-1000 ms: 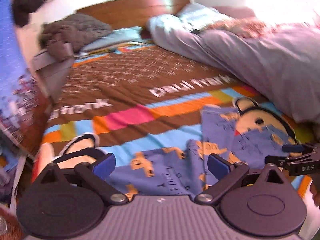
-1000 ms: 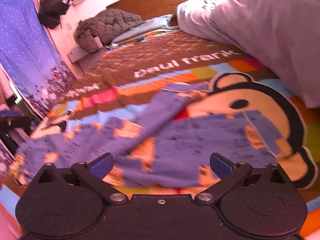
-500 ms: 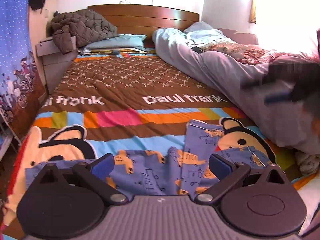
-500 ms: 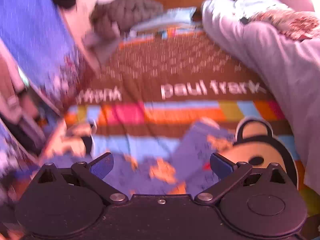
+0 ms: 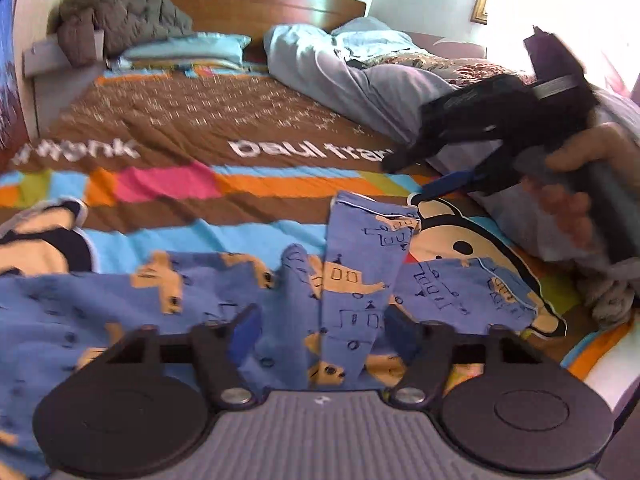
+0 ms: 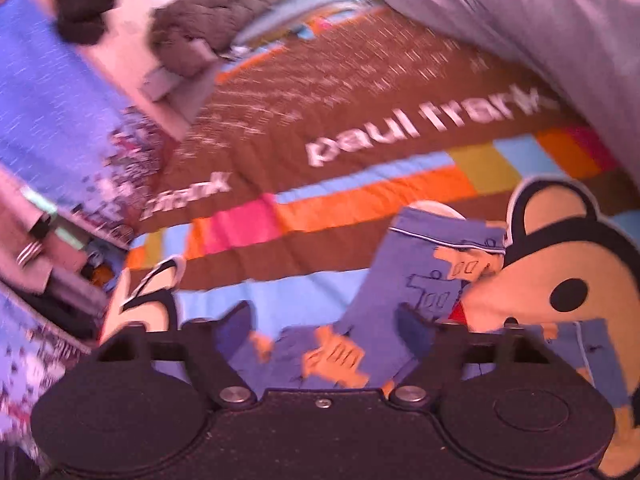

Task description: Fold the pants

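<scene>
Bright window glare — motion blur

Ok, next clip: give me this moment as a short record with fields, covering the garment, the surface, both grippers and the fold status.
garment: blue printed pants, spread out and rumpled, one leg angled up toward the headboard
surface: colourful bedspread on a bed
left gripper: open, fingers either side of the angled leg, not gripping
right gripper: open above the pants, view blurred
right hand: seen in the left wrist view, holding its gripper up over the bed's right side
nearby: grey duvet, brown quilted jacket
fold status: no neat fold visible
</scene>
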Demonstrator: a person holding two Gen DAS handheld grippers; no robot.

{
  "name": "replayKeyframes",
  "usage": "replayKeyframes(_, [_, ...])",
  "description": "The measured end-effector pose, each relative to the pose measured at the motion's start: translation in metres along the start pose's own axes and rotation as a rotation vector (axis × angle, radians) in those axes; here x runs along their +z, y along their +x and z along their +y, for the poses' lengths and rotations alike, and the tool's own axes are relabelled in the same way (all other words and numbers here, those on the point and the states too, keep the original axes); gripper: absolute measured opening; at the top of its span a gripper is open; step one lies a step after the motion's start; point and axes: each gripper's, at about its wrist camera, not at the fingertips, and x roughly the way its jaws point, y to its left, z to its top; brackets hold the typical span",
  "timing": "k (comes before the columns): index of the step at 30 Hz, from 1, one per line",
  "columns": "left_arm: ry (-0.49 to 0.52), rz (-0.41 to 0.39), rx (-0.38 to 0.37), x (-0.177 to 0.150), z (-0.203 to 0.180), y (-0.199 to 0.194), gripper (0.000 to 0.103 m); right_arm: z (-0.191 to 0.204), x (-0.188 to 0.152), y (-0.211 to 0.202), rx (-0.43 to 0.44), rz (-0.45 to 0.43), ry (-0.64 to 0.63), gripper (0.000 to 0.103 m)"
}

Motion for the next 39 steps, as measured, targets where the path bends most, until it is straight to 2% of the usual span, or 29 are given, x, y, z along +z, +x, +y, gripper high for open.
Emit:
replayKeyframes(1, [-0.014, 0.011, -0.018, 0.001, 0.003, 0.009, 0.063, -0.005, 0.007, 0.015, -0.009, 0.022, 0.007, 0.054])
replayKeyframes(5, [-0.030, 0.056, -0.054, 0.007, 0.005, 0.042, 0.059, -0.018, 0.030, 0.063, -0.026, 0.057, 0.021, 0.053])
replayKeyframes(7, [-0.033, 0.092, -0.063, 0.010, 0.003, 0.055, 0.060, -0.020, 0.039, 0.083, -0.031, 0.072, 0.032, 0.060])
replayKeyframes(9, [-0.031, 0.137, -0.005, 0.011, 0.001, 0.067, 0.075, -0.021, 0.046, 0.102, -0.081, 0.084, 0.052, 0.065])
replayKeyframes(10, [-0.040, 0.157, 0.024, 0.012, 0.001, 0.072, 0.077, -0.022, 0.048, 0.111, -0.108, 0.086, 0.067, 0.068])
replayKeyframes(13, [-0.084, 0.194, 0.028, 0.013, 0.004, 0.081, 0.075, -0.023, 0.051, 0.132, -0.185, 0.070, 0.069, 0.074])
replayKeyframes(14, [-0.084, 0.196, 0.024, 0.014, 0.003, 0.082, 0.067, -0.023, 0.051, 0.138, -0.211, 0.066, 0.065, 0.073])
replayKeyframes(15, [-0.076, 0.205, 0.017, 0.015, 0.002, 0.083, 0.050, -0.025, 0.050, 0.146, -0.229, 0.069, 0.063, 0.071])
replayKeyframes(17, [-0.070, 0.242, 0.006, 0.016, -0.001, 0.087, 0.034, -0.027, 0.046, 0.155, -0.271, 0.069, 0.067, 0.062])
replayKeyframes(18, [-0.073, 0.258, 0.003, 0.017, -0.003, 0.089, 0.025, -0.025, 0.044, 0.156, -0.294, 0.055, 0.046, 0.052])
replayKeyframes(19, [-0.075, 0.266, 0.001, 0.017, -0.004, 0.089, 0.019, -0.023, 0.042, 0.156, -0.320, 0.048, 0.020, 0.031])
replayKeyframes(20, [-0.077, 0.271, -0.002, 0.018, -0.006, 0.090, 0.007, -0.022, 0.041, 0.153, -0.339, 0.038, 0.002, 0.017])
replayKeyframes(21, [-0.086, 0.268, 0.004, 0.019, -0.008, 0.089, 0.005, -0.025, 0.041, 0.150, -0.326, 0.030, 0.004, 0.002])
replayKeyframes(24, [-0.088, 0.241, 0.015, 0.022, -0.015, 0.082, 0.003, -0.043, 0.037, 0.128, -0.251, -0.022, 0.073, 0.001])
replayKeyframes(30, [0.055, 0.180, 0.024, 0.029, -0.048, 0.053, 0.002, -0.064, 0.025, 0.040, -0.089, -0.157, 0.090, 0.001])
replayKeyframes(32, [0.105, 0.197, -0.001, 0.030, -0.062, 0.047, 0.002, -0.076, 0.014, 0.001, -0.055, -0.209, 0.090, 0.001])
replayKeyframes(35, [0.198, 0.231, 0.006, 0.029, -0.080, 0.047, 0.002, -0.094, -0.004, -0.041, -0.044, -0.236, 0.100, 0.001])
replayKeyframes(39, [0.296, 0.317, 0.002, 0.017, -0.098, 0.056, 0.002, -0.125, -0.041, -0.069, -0.032, -0.214, 0.144, 0.001])
